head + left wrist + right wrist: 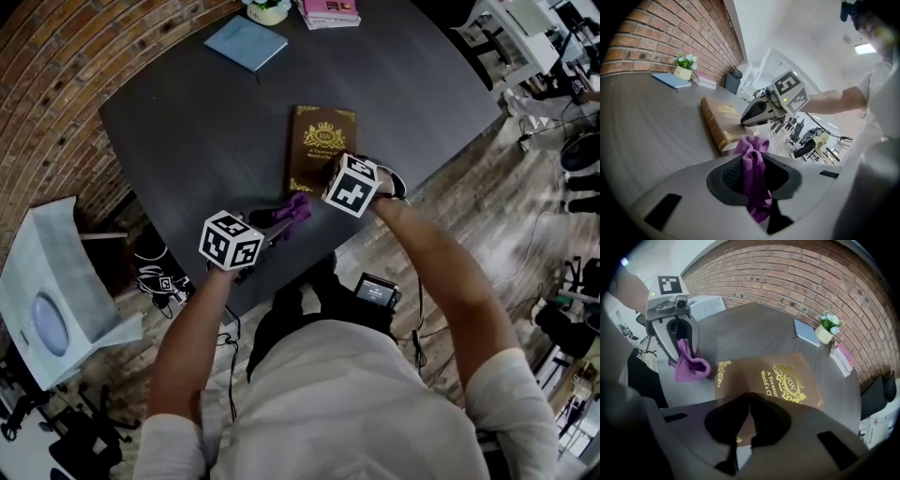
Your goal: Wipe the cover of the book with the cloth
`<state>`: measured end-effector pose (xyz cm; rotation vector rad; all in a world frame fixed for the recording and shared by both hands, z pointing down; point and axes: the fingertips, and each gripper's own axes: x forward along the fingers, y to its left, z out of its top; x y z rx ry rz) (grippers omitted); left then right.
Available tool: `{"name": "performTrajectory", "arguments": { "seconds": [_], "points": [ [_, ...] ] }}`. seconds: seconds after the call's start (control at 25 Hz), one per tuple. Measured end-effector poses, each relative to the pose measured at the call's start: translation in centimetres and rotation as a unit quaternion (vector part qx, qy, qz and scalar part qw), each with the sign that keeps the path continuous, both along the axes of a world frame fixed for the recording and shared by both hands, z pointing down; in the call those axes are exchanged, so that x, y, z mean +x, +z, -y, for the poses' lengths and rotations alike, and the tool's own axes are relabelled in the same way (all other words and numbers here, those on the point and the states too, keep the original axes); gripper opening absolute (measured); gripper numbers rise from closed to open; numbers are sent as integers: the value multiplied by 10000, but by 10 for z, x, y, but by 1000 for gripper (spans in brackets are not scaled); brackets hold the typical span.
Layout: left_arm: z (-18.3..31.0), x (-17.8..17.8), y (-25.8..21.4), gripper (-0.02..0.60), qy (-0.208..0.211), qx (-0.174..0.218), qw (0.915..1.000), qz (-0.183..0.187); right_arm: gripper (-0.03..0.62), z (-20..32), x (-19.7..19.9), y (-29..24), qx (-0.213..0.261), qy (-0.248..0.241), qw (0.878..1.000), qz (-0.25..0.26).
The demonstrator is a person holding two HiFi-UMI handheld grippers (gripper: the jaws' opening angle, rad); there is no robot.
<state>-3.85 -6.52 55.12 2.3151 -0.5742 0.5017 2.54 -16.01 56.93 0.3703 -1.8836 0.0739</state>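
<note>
A brown book (317,139) with gold print lies closed on the dark table (187,141), its near end towards me. My left gripper (281,219) is shut on a purple cloth (294,208), which it holds just off the book's near left corner. In the left gripper view the cloth (753,161) sticks up between the jaws, short of the book (723,123). My right gripper (325,186) is shut with nothing in it, and its tips are down at the book's near end. In the right gripper view the closed jaws (747,398) cover the book's (778,376) lower cover, with the cloth (689,366) at the left.
A light blue notebook (246,42), a small flower pot (267,9) and a stack of pink books (330,11) lie at the table's far side. The table's near edge runs just under my grippers. A white device (52,300) stands on the floor at the left.
</note>
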Motion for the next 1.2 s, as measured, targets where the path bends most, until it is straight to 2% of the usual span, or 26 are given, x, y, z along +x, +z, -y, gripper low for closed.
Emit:
{"name": "performTrajectory", "arguments": {
  "seconds": [0.16, 0.4, 0.64, 0.72, 0.8, 1.0, 1.2],
  "points": [
    [-8, -6, -7, 80, -124, -8, 9998, -185, 17, -2, 2, -6, 278, 188, 9993, 177],
    [-16, -10, -26, 80, -519, -56, 9962, -699, 17, -12, 7, -27, 296, 670, 9945, 748],
    [-18, -16, -49, 80, -830, 111, 9911, -1039, 22, -18, 10, -47, 465, 944, 9885, 1084],
    [-21, -20, -58, 80, -959, 161, 9886, -1146, 49, -22, 11, -53, 504, 1071, 9855, 1216],
    [-24, -23, -67, 80, -1056, 233, 9863, -1244, 107, -26, 13, -60, 530, 1210, 9821, 1347],
    [-28, -35, -96, 80, -1279, 499, 9792, -1494, 124, -32, 8, -89, 769, 1449, 9700, 1795],
    [-50, -45, -124, 80, -1359, 708, 9733, -1709, 135, -63, 1, -126, 1016, 1641, 9545, 2272]
  ]
}}
